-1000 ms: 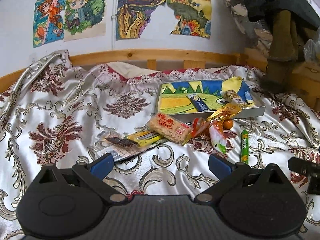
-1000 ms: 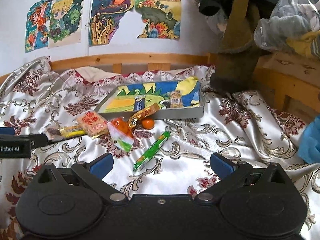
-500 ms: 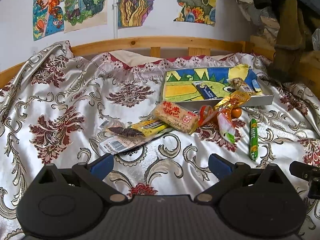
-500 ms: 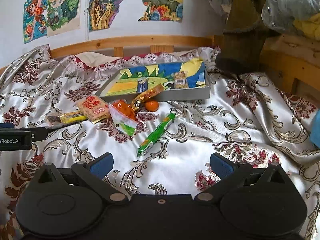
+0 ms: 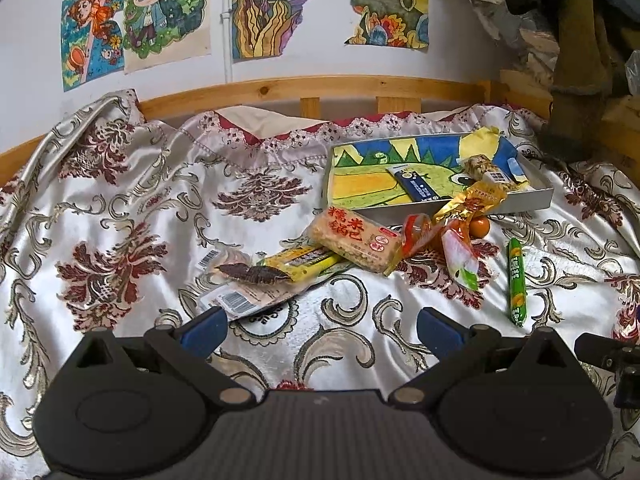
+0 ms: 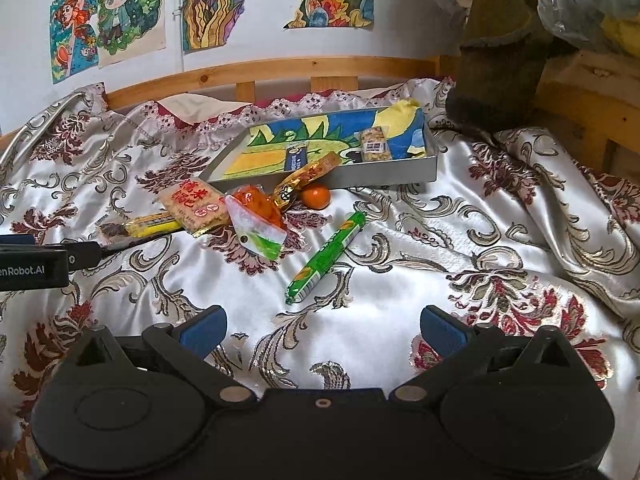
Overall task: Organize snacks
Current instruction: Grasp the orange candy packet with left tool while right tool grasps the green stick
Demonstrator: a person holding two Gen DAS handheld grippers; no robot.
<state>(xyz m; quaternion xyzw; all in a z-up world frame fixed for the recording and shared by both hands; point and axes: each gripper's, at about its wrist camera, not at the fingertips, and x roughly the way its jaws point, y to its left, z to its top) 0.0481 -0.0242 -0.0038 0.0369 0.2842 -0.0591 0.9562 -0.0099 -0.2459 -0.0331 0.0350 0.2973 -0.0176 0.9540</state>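
Both grippers, left (image 5: pixel 320 330) and right (image 6: pixel 322 330) (jaws spread, empty), have dipped closer to snacks (image 6: pixel 224 210) scattered on the bed (image 6: pixel 460 240) before the tray (image 6: pixel 384 174).

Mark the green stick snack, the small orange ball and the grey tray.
green stick snack (image 6: pixel 327 257), right wrist view, mid-length of wrapper
small orange ball (image 6: pixel 316 196), right wrist view, its centre
grey tray (image 6: pixel 384 174), right wrist view, front wall

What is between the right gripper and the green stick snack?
Only bare patterned cloth lies between the right hand-held gripper and the green stick, seen in the right wrist view.
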